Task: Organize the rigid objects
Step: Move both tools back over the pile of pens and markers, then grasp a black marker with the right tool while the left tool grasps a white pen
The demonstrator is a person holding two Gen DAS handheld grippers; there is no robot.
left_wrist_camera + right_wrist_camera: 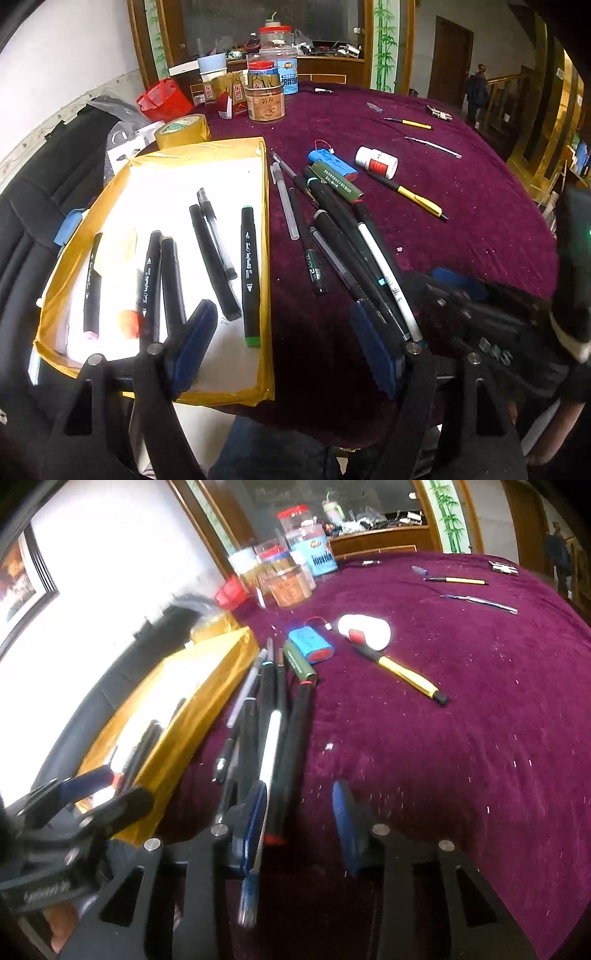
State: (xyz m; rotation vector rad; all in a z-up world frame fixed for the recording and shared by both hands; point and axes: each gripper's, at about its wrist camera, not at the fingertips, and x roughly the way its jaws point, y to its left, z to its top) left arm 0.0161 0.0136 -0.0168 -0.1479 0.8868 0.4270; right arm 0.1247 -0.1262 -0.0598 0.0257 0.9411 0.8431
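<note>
Blue-padded fingers are seen nearest in both views. The right gripper [299, 823] is spread apart and empty, set low over the purple tablecloth [461, 720] at the near end of the pile of pens [273, 716]; its left pad [255, 823] lies against the white pen [271, 746], while the black marker with a red end [291, 738] sits inside the gap. The left gripper [284, 350] is also held wide apart and empty, one finger above the yellow box [266, 236], the other near the pile [343, 236].

A pick from the pile is judged to be the step in hand. For the next move, 1 pen must be isolated between the pads before closing, since several lie touching and crossed.

Inside the box, about 6 markers [249, 277] are already laid on white paper. Beyond the pile, a blue battery pack [332, 160], a white bottle [376, 161] and a yellow pen [417, 197] remain loose, and further pens [408, 123] lie well apart near the far edge. Jars [265, 94] are grouped at the back.
</note>
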